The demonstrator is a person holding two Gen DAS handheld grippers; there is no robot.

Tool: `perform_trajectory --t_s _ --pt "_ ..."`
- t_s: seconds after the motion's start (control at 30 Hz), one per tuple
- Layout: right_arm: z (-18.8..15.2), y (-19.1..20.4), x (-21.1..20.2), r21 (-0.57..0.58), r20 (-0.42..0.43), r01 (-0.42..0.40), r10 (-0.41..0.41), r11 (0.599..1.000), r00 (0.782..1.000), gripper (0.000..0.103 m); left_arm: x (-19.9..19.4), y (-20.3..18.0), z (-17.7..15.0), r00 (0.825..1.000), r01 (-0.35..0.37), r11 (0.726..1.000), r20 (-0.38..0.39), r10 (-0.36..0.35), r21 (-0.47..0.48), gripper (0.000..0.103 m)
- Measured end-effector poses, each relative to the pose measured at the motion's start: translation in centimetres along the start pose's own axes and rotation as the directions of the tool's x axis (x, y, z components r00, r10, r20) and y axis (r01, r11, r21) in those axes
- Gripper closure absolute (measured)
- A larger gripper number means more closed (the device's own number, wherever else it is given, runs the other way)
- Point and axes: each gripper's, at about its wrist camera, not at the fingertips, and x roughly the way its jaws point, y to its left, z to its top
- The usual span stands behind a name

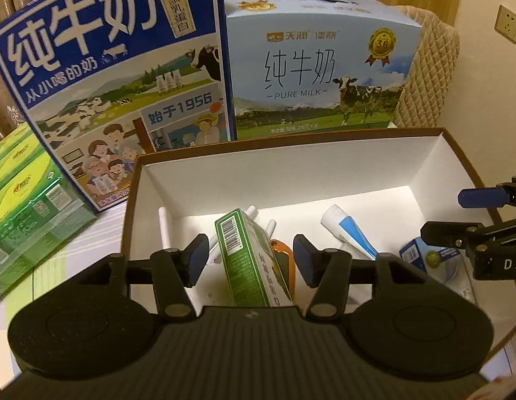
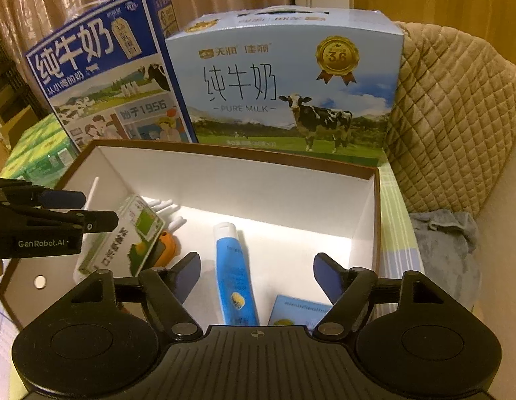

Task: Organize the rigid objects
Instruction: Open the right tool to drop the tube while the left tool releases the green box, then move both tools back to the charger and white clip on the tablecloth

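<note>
A brown box with a white inside (image 1: pixel 324 166) (image 2: pixel 258 173) holds the items. A green carton (image 1: pixel 247 260) (image 2: pixel 124 243) leans in its left part, over an orange object (image 1: pixel 284 253) (image 2: pixel 167 246) and white sticks (image 1: pixel 164 230) (image 2: pixel 164 205). A blue and white tube (image 1: pixel 351 230) (image 2: pixel 234 273) lies in the middle, and a small blue box (image 1: pixel 414 253) (image 2: pixel 298 310) at the near right. My left gripper (image 1: pixel 249 250) (image 2: pixel 87 208) is open above the carton, with a gap at each pad. My right gripper (image 2: pixel 258 266) (image 1: pixel 454 213) is open over the tube and the small blue box, holding nothing.
Two tall milk cases stand behind the box: a dark blue one (image 1: pixel 117 76) (image 2: pixel 107 83) and a light blue one (image 1: pixel 318 70) (image 2: pixel 284 90). A wrapped green pack (image 1: pixel 27 206) lies at the left. A quilted cushion (image 2: pixel 458 116) and a grey cloth (image 2: pixel 444 243) are at the right.
</note>
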Motion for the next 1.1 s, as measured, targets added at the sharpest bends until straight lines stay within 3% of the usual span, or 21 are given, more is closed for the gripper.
perform_trajectory --t_s 0.43,1.1 --pt "-2.7 0.6 -5.8 0.07 0.063 -0.032 0.028 0.997 0.998 0.03 -7.0 -0.6 -2.8 0.998 0.059 0.998 0.034 -0.058 -0.008 0.05" --pt "-8.9 4.3 -13.8 0.091 0.092 -0.097 0.088 0.991 0.992 0.03 -16.8 -1.3 -10.5 0.993 0.101 0.991 0.074 -0.095 -0.085 0.05"
